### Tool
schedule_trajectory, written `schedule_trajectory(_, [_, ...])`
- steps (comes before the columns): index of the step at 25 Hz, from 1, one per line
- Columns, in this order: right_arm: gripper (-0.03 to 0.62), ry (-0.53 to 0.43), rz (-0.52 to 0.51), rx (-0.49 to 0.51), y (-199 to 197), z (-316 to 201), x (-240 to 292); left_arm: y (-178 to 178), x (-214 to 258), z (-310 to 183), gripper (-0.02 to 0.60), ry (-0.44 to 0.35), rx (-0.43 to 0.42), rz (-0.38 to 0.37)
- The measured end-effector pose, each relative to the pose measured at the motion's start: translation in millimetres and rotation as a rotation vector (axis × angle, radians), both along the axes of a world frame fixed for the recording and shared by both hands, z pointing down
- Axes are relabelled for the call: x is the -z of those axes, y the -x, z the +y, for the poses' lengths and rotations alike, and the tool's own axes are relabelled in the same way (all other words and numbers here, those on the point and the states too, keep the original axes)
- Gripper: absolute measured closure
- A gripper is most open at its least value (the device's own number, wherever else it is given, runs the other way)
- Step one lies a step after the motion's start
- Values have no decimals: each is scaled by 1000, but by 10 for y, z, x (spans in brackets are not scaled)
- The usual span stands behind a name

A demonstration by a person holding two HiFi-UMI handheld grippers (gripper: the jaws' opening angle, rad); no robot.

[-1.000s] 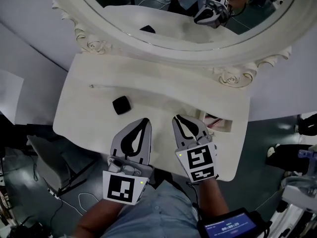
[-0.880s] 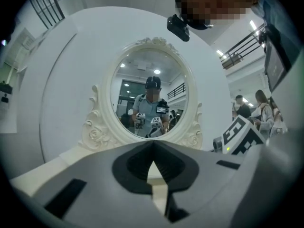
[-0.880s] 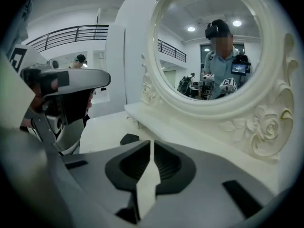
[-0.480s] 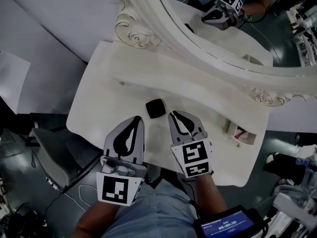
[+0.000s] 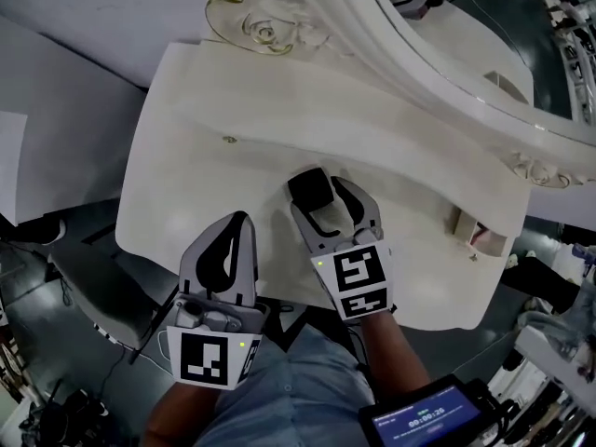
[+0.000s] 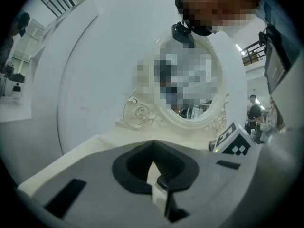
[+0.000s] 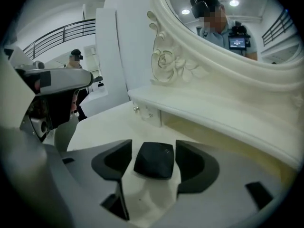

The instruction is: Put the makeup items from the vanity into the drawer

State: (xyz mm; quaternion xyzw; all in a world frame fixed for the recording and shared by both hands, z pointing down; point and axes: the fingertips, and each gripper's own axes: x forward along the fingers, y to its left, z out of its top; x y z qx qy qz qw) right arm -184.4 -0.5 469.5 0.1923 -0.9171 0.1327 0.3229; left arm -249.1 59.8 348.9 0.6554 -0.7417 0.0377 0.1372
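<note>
Your right tool's (image 5: 329, 201) jaws are just opening around the black compact (image 5: 312, 190) mid-frame on the bench (image 5: 205, 138), not yet gripping, so pickup looks near; your left tool (image 5: 240, 222) is closed.

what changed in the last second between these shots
The right gripper moved up to the black compact, and its fingers have just been opening; they now straddle the compact without pressing on it. The left gripper came along beside it, shut and empty. The compact remains on the vanity top, and the drawer remains open.
</note>
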Motion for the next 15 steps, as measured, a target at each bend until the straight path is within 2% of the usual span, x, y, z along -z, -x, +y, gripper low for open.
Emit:
schedule_trajectory(10, [285, 22, 85, -14, 65, -16, -321, 171, -210, -58, 581, 43, 18, 31])
schedule_trajectory(15, [279, 68, 68, -22, 109, -21, -340, 218, -218, -88, 581, 45, 28, 32])
